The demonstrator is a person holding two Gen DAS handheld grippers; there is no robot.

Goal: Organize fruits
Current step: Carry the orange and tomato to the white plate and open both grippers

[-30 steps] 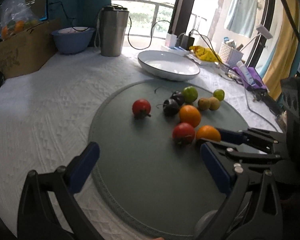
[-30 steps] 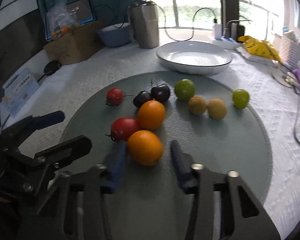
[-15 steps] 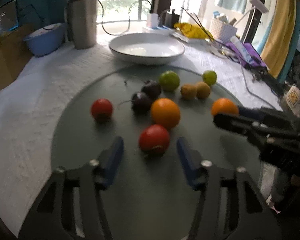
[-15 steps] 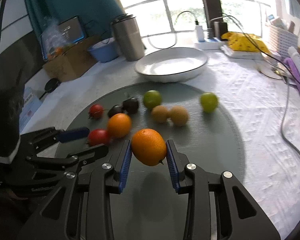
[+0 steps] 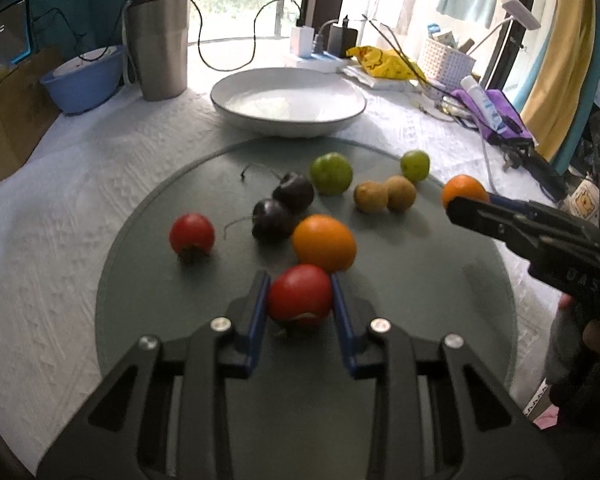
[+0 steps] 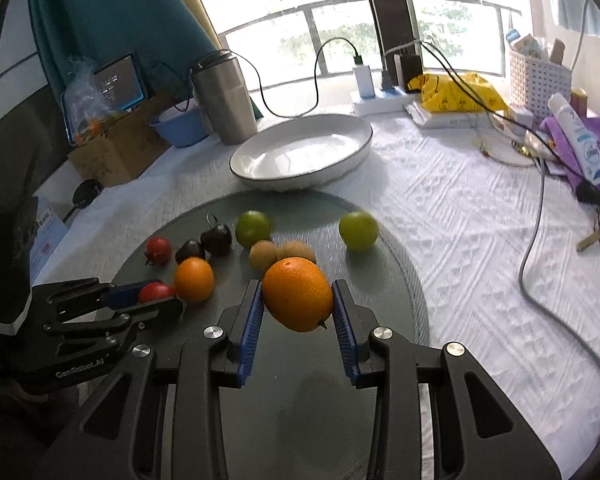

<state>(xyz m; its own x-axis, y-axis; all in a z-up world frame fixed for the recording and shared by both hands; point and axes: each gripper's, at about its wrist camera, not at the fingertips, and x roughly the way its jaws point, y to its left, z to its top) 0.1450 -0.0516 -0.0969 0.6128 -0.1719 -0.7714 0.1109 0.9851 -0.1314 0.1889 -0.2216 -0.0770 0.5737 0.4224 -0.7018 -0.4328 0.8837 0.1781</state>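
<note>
Left tool [image 5: 300, 300] closing on a red tomato [image 5: 300, 294] between its blue pads, low on the mat. Soft, thin-skinned: gentle grip across its widest part. Right tool [image 6: 298, 304] clamps a firm orange [image 6: 298, 294], lifted.

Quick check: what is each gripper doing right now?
Left gripper: closing around the round red tomato on the mat.
Right gripper: shut on the round orange fruit, lifted.

We are seeing a brushed-metal tumbler [image 5: 157, 46], a glossy glazed bowl [image 5: 288, 98], a matt grey mat [image 5: 160, 300] and a rough, embossed white cloth [image 5: 60, 208].
</note>
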